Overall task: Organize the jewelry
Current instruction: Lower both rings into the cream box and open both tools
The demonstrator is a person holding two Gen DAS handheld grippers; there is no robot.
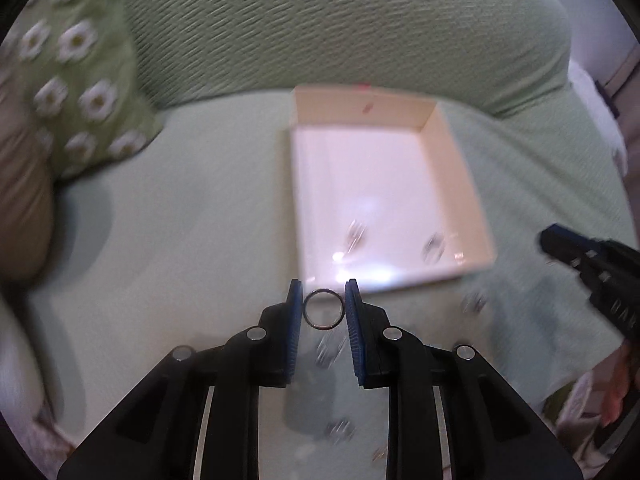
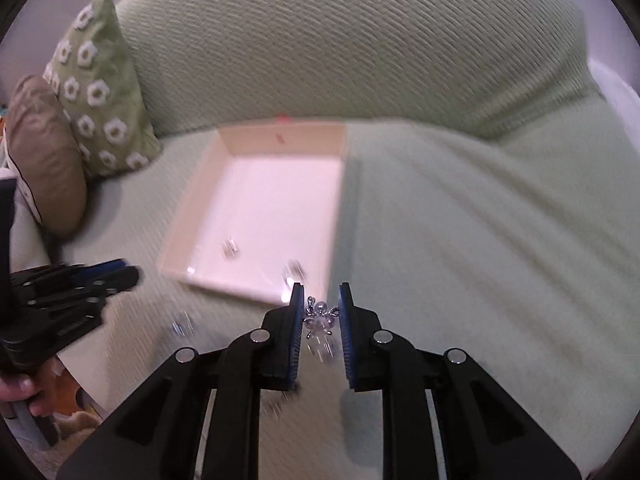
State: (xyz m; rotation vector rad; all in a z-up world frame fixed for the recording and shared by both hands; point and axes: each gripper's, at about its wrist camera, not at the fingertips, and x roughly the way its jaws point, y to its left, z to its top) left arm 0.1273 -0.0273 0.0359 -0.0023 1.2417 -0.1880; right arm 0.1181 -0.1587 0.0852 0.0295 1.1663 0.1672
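Carrying two pieces at once toward the white tray [image 1: 472, 216]: left gripper [image 1: 323, 309] has its fingers clamped on a plain silver ring [image 1: 323, 309], held edge to edge between the blue pads; right gripper [image 2: 320, 318] has its fingers clamped on a small beaded silver ornament [image 2: 319, 317], maybe an earring or brooch, too small to tell. Both pieces are lifted off the sofa seat [image 2: 460, 240], just short of the tray's near edge. Step in hand looks like transport to the tray. Next move calls for bringing each piece over the tray floor, then opening low so the ring doesn't roll or bounce out. Tray already holds a couple of small shiny items, blurred. More loose bits lie on the seat near its front edge. Surface is pale green ribbed fabric, soft; flowered green cushion [image 2: 100, 92] and tan cushion [image 2: 44, 152] at the seat's left end.
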